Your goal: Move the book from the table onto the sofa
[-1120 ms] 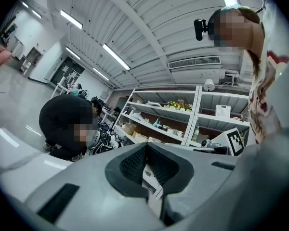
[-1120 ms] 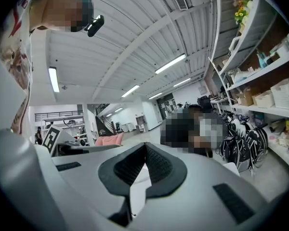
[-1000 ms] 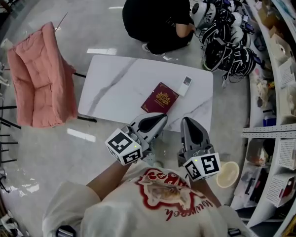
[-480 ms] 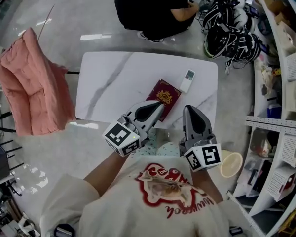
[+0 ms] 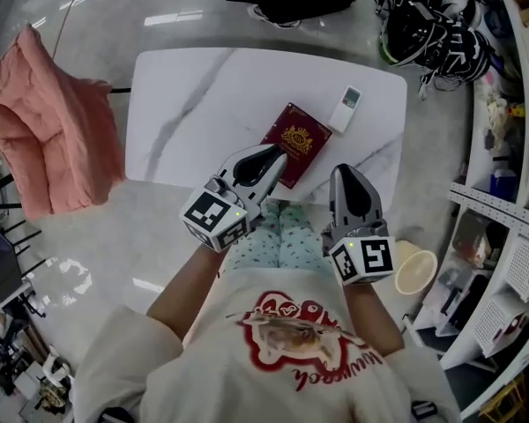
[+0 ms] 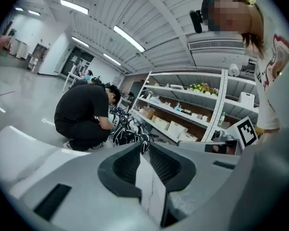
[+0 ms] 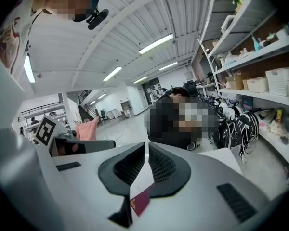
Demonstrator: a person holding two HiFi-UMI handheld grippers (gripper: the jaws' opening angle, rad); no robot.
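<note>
Overhead, the left gripper, jaws just opening a crack on nothing, hides part of the book's near edge, the right gripper is closed and empty, and the frame cuts off the pink sofa.

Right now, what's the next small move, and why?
Probably open the left tool wider and ease it onto the near edge of the book: its jaws have just begun opening, nothing is between them, and its tip is close to that edge.

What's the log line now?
dark red rectangular book: lying on white marble table | left tool: just opening slightly, empty | right tool: shut, empty
</note>
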